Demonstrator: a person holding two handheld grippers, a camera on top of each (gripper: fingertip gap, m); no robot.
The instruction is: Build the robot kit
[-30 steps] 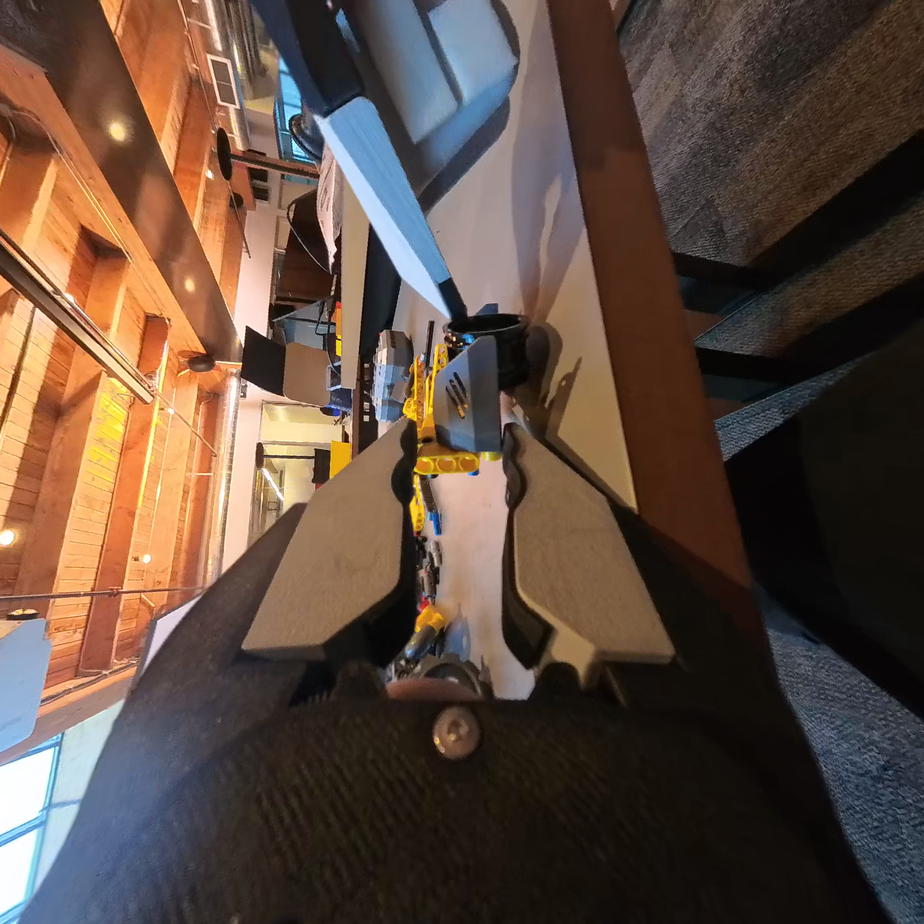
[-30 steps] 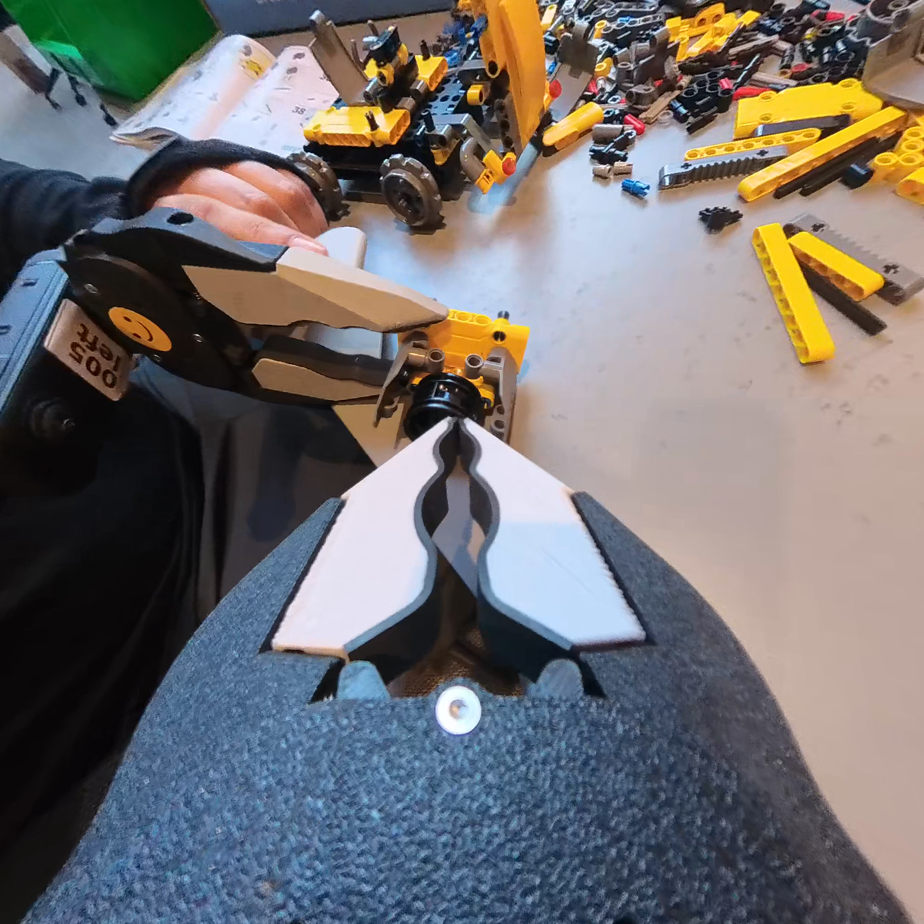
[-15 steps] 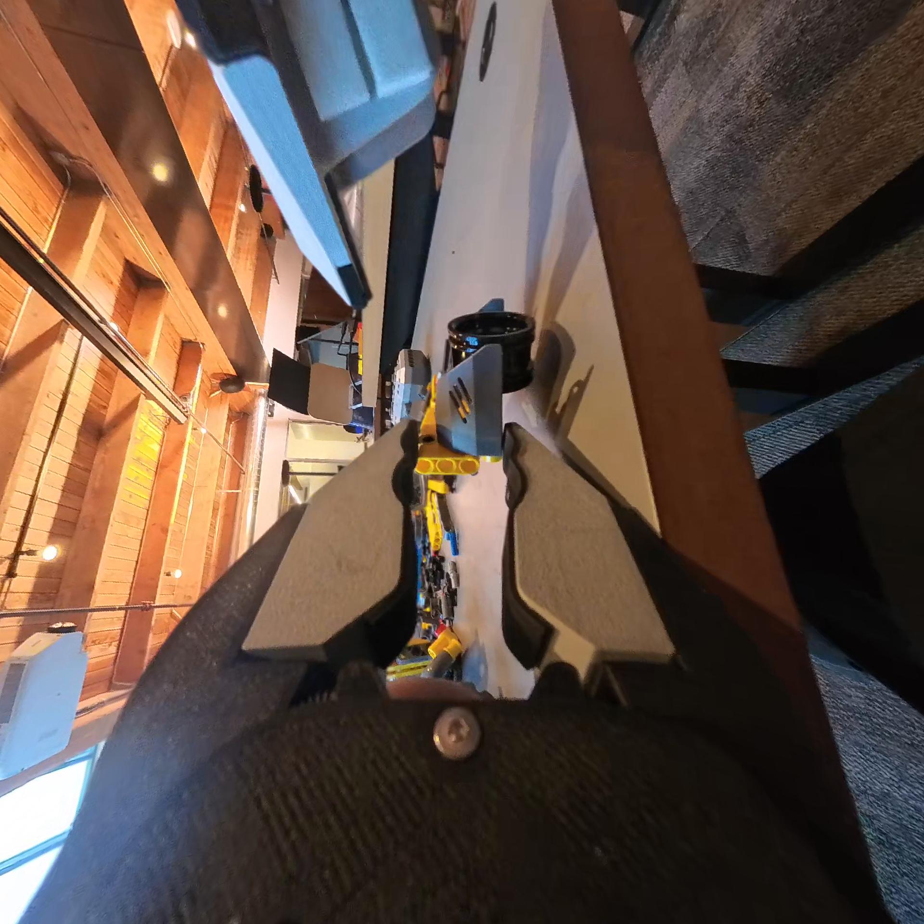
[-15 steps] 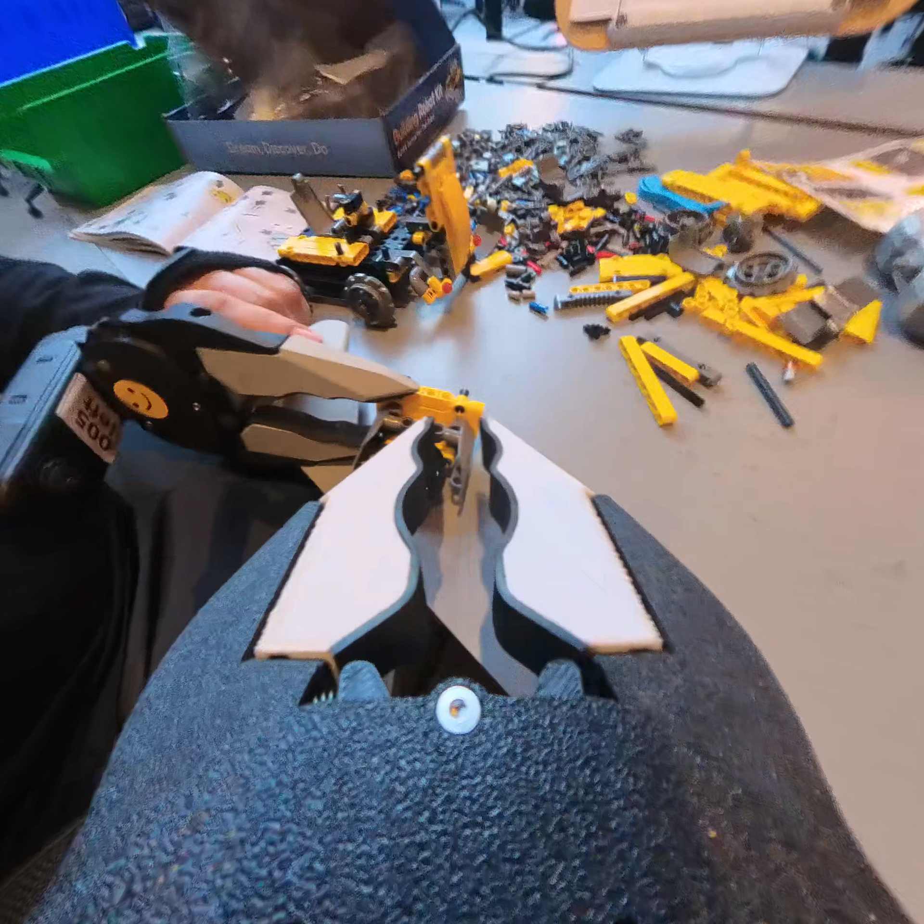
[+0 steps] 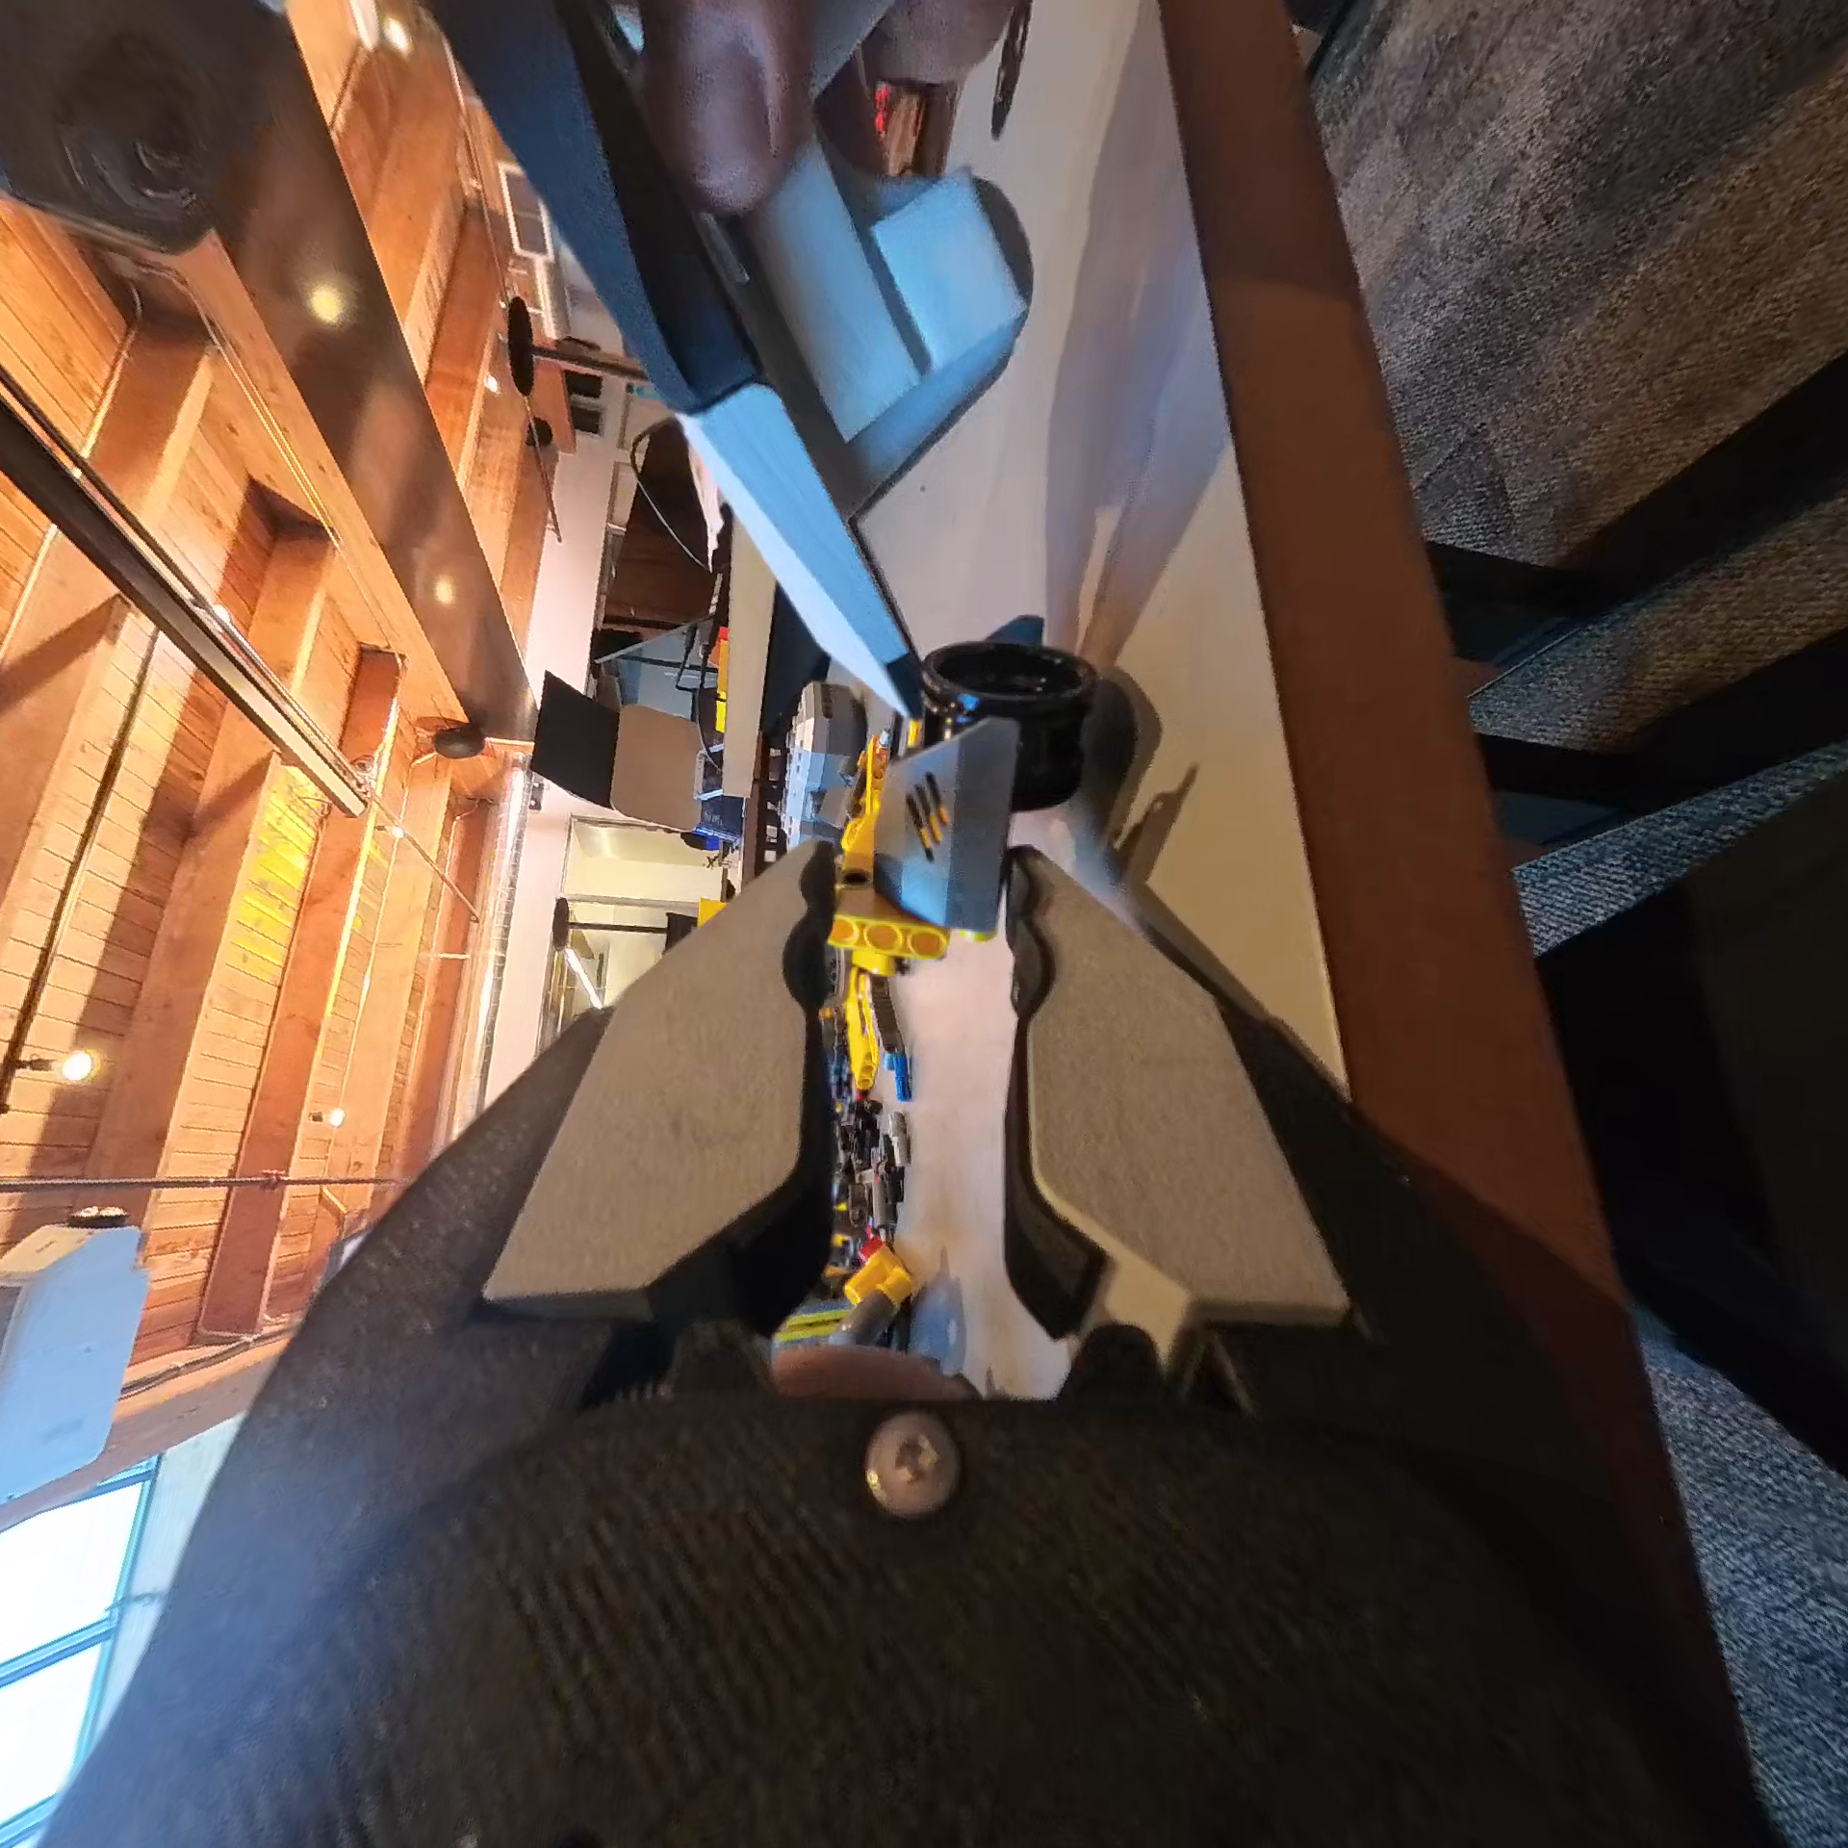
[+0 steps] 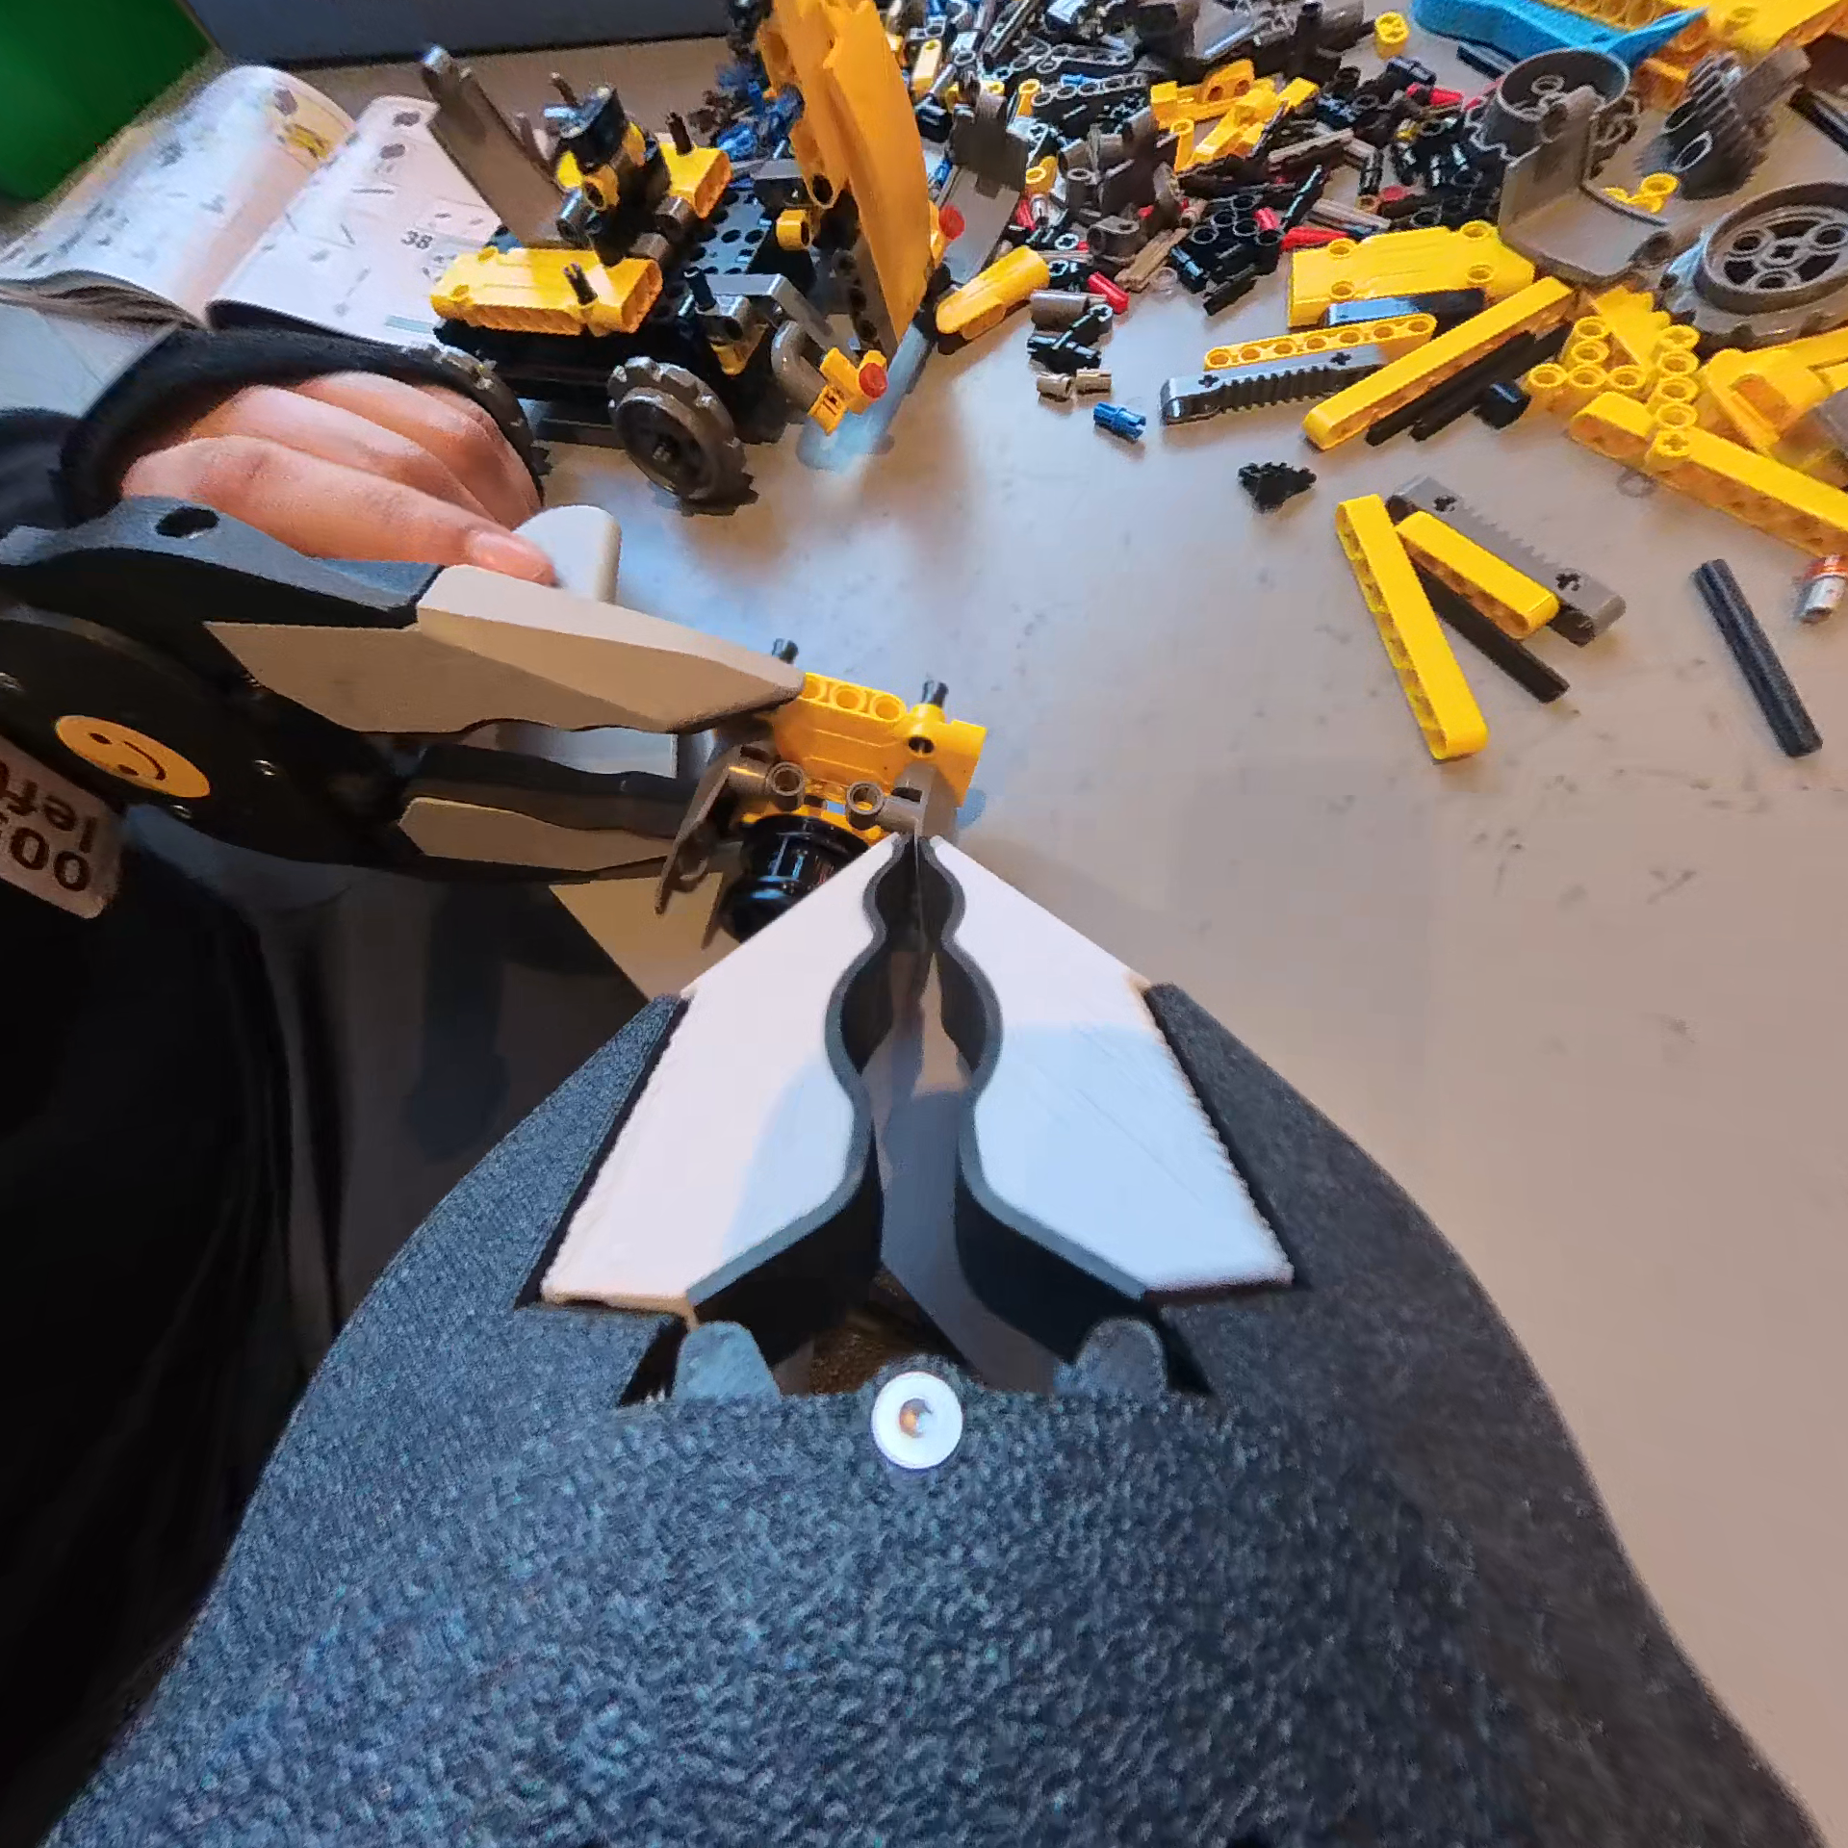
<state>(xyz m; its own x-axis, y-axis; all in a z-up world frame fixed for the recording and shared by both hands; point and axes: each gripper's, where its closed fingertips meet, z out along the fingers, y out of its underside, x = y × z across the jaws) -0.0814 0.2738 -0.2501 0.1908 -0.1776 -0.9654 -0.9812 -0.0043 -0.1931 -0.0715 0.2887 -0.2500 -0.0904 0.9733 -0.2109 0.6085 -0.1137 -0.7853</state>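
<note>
Left wrist view: the left gripper [image 5: 915, 905] holds a small yellow-and-grey brick assembly [image 5: 925, 850] between its tips, clamped on the yellow beam at its near end. A black wheel rim [image 5: 1010, 715] is fixed at the far end, and the right gripper's pale finger [image 5: 800, 560] touches it from above. The table's brown edge [image 5: 1330, 700] runs close beside the assembly, with dark carpet [image 5: 1600, 250] below.

Right wrist view: the right gripper [image 6: 912, 850] is nearly closed, its tips pinching a thin grey panel on the assembly's edge. The assembly hangs above the grey table [image 6: 1300, 1050], held from the left by the other gripper, which a hand [image 6: 340, 480] grips. The piece looks light, stiff and smooth; its pinned joints could probably pop apart under twisting, so the solid yellow beam seems the safest place to hold. Beyond stand a half-built yellow vehicle [image 6: 690, 290] on an open booklet [image 6: 200, 220], and a scatter of loose yellow beams [image 6: 1410, 620] and small black parts. Nothing lies directly under the held piece.
</note>
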